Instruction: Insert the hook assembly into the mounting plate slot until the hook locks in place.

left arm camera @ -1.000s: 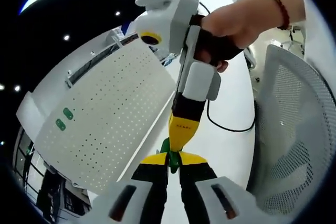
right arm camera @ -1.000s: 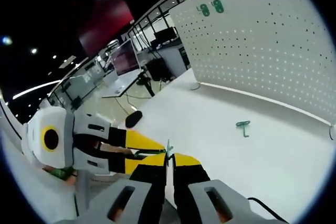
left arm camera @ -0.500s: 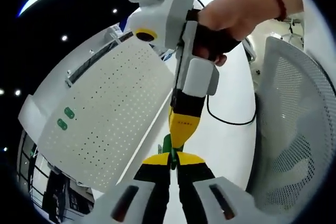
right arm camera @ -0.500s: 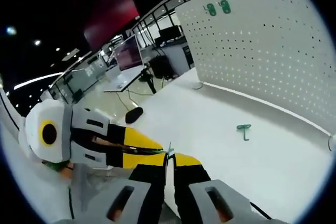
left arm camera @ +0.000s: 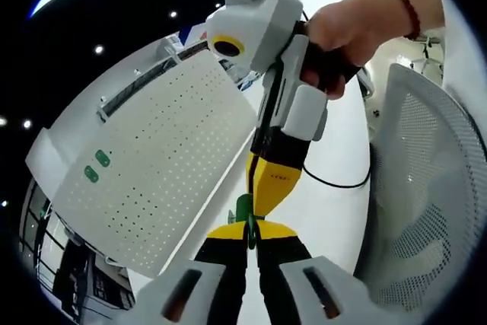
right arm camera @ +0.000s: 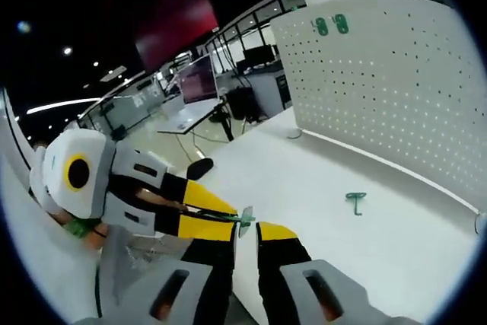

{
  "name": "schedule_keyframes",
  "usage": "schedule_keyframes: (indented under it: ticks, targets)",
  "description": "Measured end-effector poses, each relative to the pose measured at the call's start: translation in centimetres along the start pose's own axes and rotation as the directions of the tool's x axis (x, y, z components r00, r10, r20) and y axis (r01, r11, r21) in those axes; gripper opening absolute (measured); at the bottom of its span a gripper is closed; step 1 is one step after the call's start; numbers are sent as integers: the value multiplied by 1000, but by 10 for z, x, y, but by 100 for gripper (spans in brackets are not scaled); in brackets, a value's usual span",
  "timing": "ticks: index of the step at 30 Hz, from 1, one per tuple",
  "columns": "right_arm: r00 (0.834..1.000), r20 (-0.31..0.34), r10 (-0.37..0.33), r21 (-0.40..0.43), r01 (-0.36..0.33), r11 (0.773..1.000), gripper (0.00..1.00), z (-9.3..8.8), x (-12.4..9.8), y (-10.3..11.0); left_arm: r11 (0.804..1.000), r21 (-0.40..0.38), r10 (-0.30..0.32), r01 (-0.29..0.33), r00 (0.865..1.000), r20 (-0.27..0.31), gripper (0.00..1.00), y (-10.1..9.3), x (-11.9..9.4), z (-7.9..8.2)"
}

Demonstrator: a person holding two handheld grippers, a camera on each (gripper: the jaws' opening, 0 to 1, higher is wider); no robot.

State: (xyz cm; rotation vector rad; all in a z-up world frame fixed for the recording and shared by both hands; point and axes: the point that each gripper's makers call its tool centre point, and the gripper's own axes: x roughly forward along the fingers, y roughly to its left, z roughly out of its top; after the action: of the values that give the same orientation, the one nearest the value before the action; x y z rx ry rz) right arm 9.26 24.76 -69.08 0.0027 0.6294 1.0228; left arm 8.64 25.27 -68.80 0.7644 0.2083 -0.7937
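Observation:
A small green hook (left arm camera: 244, 209) is pinched at the tips of my left gripper (left arm camera: 249, 232), whose jaws are shut on it. My right gripper (left arm camera: 268, 188), held by a hand (left arm camera: 358, 28), points down at the same hook, yellow tips just above it. In the right gripper view, my right gripper (right arm camera: 245, 231) stands slightly open around the hook (right arm camera: 243, 219). The left gripper (right arm camera: 199, 217) reaches in from the left there. The white perforated mounting plate (left arm camera: 152, 165) stands upright and carries two green pieces (left arm camera: 96, 166). It rises at the right (right arm camera: 396, 97), with a second green hook (right arm camera: 354, 202) lying on the table before it.
A white mesh chair (left arm camera: 434, 203) is close on the right of the left gripper view. A black cable (left arm camera: 335, 182) runs over the white table (right arm camera: 342, 264). A dark oval object (right arm camera: 199, 167) lies at the table's far edge. Desks and monitors (right arm camera: 199, 81) stand beyond.
The gap between my right gripper's jaws has widened around the hook. The left gripper still grips the hook. Both cameras shifted slightly.

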Motion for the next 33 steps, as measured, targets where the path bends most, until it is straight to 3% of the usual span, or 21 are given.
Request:
schedule_keyframes:
  ticks: [10, 14, 19, 21, 24, 27, 31, 33]
  targets:
    - [999, 40, -21, -5, 21, 1000, 9, 8, -2, -1, 994, -111, 20, -16, 999, 36, 3, 5, -7, 2]
    - [995, 102, -11, 0, 11, 1000, 9, 20, -7, 2, 985, -163, 54, -49, 998, 29, 3, 16, -11, -2]
    - [993, 118, -19, -2, 19, 1000, 10, 23, -9, 3, 967, -245, 84, -68, 995, 55, 3, 26, -18, -1]
    - [991, 134, -15, -5, 16, 1000, 10, 25, -11, 4, 948, -306, 109, -84, 992, 66, 3, 31, -20, -1]
    - [986, 167, -1, 0, 1, 1000, 11, 31, -14, 9, 942, -327, 112, -82, 991, 72, 3, 34, -22, -1]
    - [984, 178, -8, -39, 16, 999, 12, 32, -16, 11, 935, -344, 120, -87, 990, 76, 3, 35, -23, 0]
    - [971, 238, -2, -90, 24, 996, 14, 39, -21, 16, 927, -361, 147, -106, 985, 86, 3, 40, -25, 1]
    - [965, 261, 22, -176, 26, 984, 21, 43, -22, 23, 920, -374, 161, -117, 983, 90, 3, 43, -26, 2]
